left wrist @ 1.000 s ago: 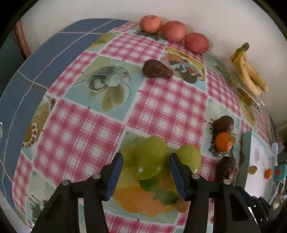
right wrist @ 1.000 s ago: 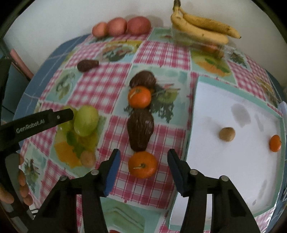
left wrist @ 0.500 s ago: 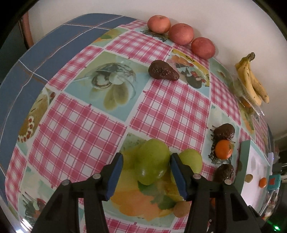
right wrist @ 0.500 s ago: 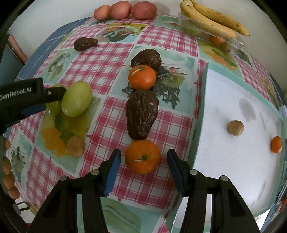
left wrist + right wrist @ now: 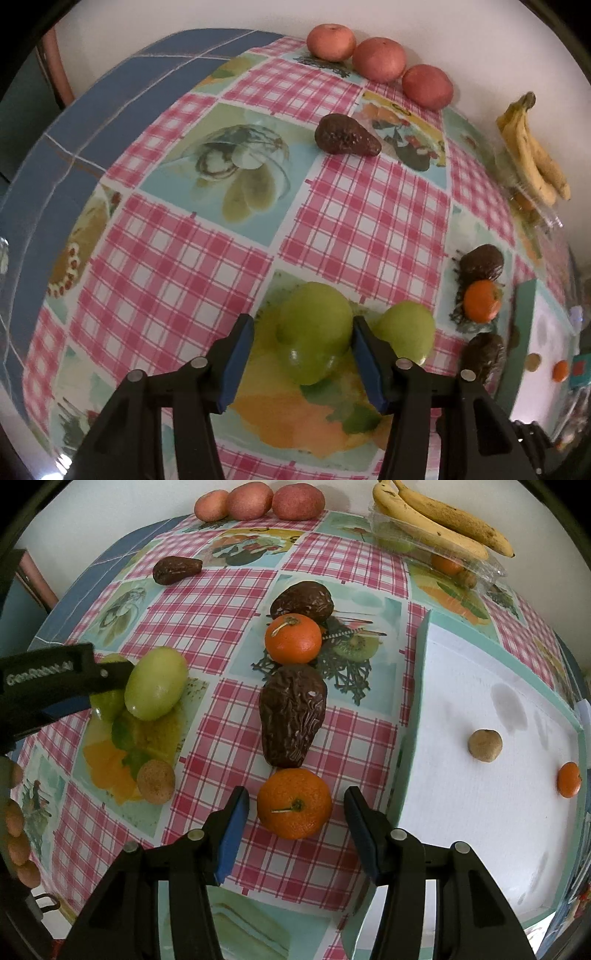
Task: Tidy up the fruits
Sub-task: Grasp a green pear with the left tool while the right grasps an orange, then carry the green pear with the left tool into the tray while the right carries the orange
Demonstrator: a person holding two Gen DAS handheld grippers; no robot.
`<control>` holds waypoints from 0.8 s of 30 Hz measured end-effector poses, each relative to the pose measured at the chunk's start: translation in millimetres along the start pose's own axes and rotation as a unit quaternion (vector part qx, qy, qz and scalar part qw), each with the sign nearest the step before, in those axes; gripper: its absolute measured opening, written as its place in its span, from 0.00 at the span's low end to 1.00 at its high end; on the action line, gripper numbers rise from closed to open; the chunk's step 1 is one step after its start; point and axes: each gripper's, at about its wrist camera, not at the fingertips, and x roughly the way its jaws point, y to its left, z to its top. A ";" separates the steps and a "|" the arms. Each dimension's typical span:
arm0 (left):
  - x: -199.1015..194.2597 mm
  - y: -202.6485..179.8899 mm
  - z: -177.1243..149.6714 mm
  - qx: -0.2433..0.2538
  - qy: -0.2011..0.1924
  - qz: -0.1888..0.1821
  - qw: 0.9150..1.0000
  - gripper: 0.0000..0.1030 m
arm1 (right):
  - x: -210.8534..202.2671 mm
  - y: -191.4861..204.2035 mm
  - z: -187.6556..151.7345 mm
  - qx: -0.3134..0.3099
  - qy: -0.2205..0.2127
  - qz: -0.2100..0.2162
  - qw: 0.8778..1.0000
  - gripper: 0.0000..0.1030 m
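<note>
– Against the near end of the wrinkled avocado [image 5: 291, 716] lies a mandarin [image 5: 293, 803], the two touching. The right gripper [image 5: 296, 794] stands over it, jaws part open, clear tablecloth showing on both sides of the fruit. Nothing is gripped.

– And the left gripper [image 5: 300, 319]?

– Well to the left of that avocado, around a green fruit [image 5: 314, 332]. Jaws part open. One pad sits at the fruit's flank, the other shows a gap, so I record no hold. A second green fruit [image 5: 406, 332] lies just beyond the touching pad (that finger is wedged between the pair).

– Hazards?

– Three, in my judgement. First, closing the left jaws may shove the neighbouring green fruit, which looks smooth and round and would likely roll toward the avocado. Second, the same smooth skin could slip out of the pads if they bite off-centre. Third, lifting the mandarin may drag the avocado it leans on and disturb the second mandarin [image 5: 293, 638] at its far end.

– Anything else nearby?

– A white tray [image 5: 480, 830] just right of the avocado. Its raised edge is close to the right gripper's outer finger and could catch it.
</note>
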 end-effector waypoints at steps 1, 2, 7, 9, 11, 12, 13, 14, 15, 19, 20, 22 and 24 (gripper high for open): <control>0.2 0.1 0.1 0.000 0.000 0.000 1.000 0.55 | 0.9 0.3 0.3 -0.001 -0.001 -0.001 1.000 0.54; 0.2 0.0 0.1 0.001 -0.001 0.002 1.000 0.54 | 1.1 0.8 0.0 -0.002 -0.001 -0.001 1.000 0.53; -0.2 2.3 1.3 -0.006 -0.007 0.003 1.000 0.50 | 0.7 3.0 -0.2 -0.009 -0.004 0.000 1.000 0.44; -0.1 2.8 2.3 -0.008 -0.008 -0.005 1.000 0.46 | 0.3 5.1 0.1 -0.012 -0.005 0.000 1.000 0.41; 0.0 3.3 2.6 -0.010 -0.008 -0.011 1.000 0.41 | 0.4 5.2 0.5 -0.012 -0.005 0.000 1.000 0.39; -1.9 4.7 0.9 -0.011 -0.007 -0.015 1.000 0.40 | 0.4 4.1 0.8 -0.010 -0.005 0.000 1.000 0.37; -2.0 4.5 0.9 -0.011 -0.007 -0.014 1.000 0.40 | -0.1 3.2 1.0 -0.008 -0.005 0.002 1.000 0.37; -2.1 4.4 0.9 -0.012 -0.006 -0.015 1.000 0.40 | -0.1 3.3 1.0 -0.007 -0.005 0.003 1.000 0.37; -2.1 4.7 1.1 -0.015 -0.006 -0.016 1.000 0.40 | 0.2 5.0 1.3 -0.008 -0.005 0.003 1.000 0.37; -2.3 6.3 2.2 -0.027 -0.004 -0.019 0.999 0.40 | 0.3 5.1 1.7 -0.007 -0.005 0.004 1.000 0.37; -3.3 8.1 2.9 -0.033 -0.004 -0.023 0.999 0.40 | 0.1 4.9 1.5 -0.005 -0.005 0.006 1.000 0.37; -9.8 12.4 4.1 -0.045 -0.012 -0.025 0.999 0.40 | -0.1 3.5 1.5 -0.001 -0.004 0.008 1.000 0.37; -19.5 13.5 6.5 -0.047 -0.027 -0.026 0.998 0.40 | -2.2 0.2 2.0 0.009 -0.002 0.016 1.000 0.37</control>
